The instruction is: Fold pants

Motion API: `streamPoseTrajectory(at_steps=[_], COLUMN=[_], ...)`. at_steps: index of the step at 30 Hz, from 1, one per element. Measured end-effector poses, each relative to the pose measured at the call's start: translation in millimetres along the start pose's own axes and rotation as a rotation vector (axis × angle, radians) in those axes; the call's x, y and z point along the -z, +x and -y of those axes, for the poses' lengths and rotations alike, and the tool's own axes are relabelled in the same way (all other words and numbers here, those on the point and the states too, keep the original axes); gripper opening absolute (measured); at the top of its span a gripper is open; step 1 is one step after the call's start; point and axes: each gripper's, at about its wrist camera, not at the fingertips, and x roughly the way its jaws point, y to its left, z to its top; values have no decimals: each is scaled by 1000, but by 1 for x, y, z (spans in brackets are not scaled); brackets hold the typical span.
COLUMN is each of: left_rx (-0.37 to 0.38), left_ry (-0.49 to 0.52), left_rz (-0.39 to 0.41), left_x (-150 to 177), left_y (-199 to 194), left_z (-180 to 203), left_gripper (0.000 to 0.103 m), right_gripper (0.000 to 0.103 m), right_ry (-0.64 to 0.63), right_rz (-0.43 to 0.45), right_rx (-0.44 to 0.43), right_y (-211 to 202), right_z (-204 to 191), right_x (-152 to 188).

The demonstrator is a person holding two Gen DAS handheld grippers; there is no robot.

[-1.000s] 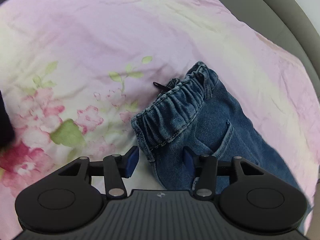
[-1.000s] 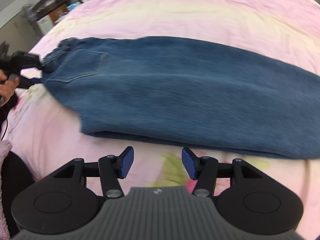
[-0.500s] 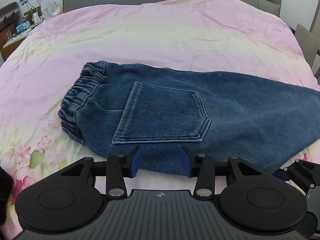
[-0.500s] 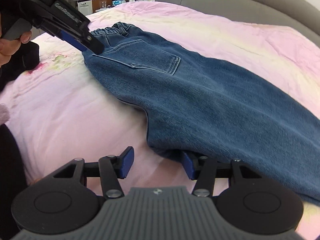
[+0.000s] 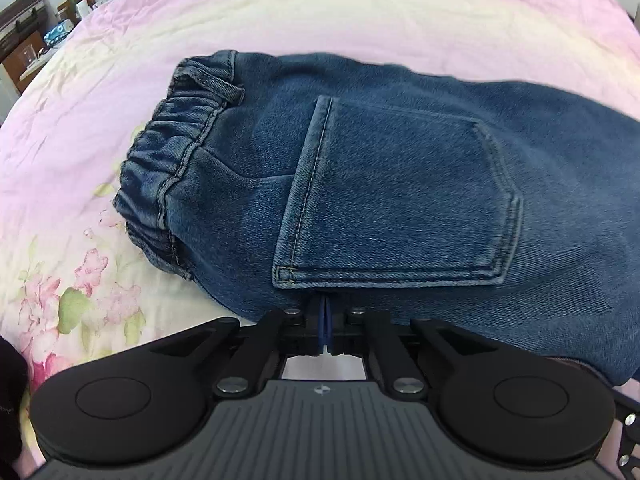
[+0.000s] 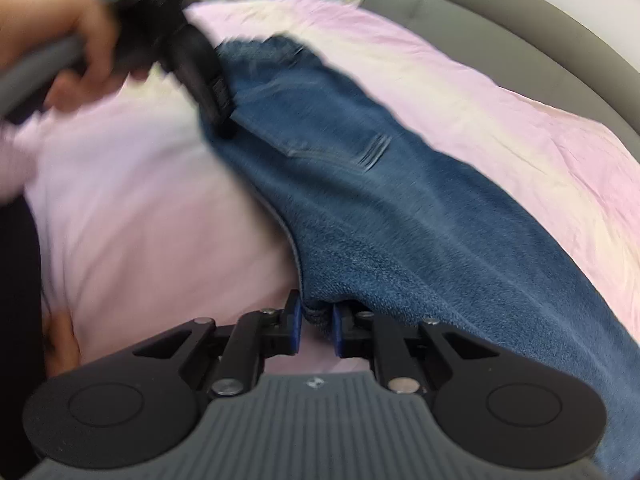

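Blue jeans lying flat on the bed w/ the pink floral bedspread, already doubled over lengthwise, back pocket facing up. Elastic waistband is at the left end in the left wrist view, legs run off to the right.

Left tool sits at the near edge of the jeans just below the pocket. Its jaws have just been closing and the blue pads are now basically together; looks like denim edge is pinched there but the fabric hides the tips, so can't say 100%.

Right tool is further down the near edge, jaws also just been closing, now clamped on a bunched fold of denim btwn the pads, clearly visible.

In the right wrist view (pretty blurry) you can see the person's hand gripping the left tool's handle, nose of that tool down on the jeans near the waist end. Grey headboard behind the bed.
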Motion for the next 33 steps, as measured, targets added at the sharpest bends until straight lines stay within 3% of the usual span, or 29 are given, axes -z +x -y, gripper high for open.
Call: streamPoseTrajectory(at_steps=[4, 5, 6, 9, 13, 19, 22, 27, 33], left_rx=[-44, -68, -88, -111, 20, 213, 239, 249, 165], left_ry=[35, 53, 66, 89, 53, 70, 111, 136, 169], left_rz=[-28, -28, -28, -29, 20, 78, 81, 50, -21], left_x=[-1, -1, 0, 4, 10, 12, 12, 12, 10], left_y=[3, 1, -1, -16, -52, -86, -82, -67, -40], left_z=[6, 9, 12, 20, 32, 91, 124, 161, 177], left_gripper=[6, 6, 6, 8, 11, 11, 11, 11, 11], right_gripper=[10, 0, 0, 0, 0, 4, 17, 20, 23], right_ry=[-4, 20, 46, -10, 167, 233, 295, 504, 747], right_rz=[-11, -23, -42, -18, -41, -40, -81, -167, -242], right_rx=[25, 12, -26, 39, -14, 48, 111, 216, 329], right_y=[8, 7, 6, -4, -13, -50, -65, -92, -122], right_z=[-6, -4, -3, -9, 25, 67, 104, 185, 286], right_x=[9, 9, 12, 22, 25, 51, 73, 126, 199])
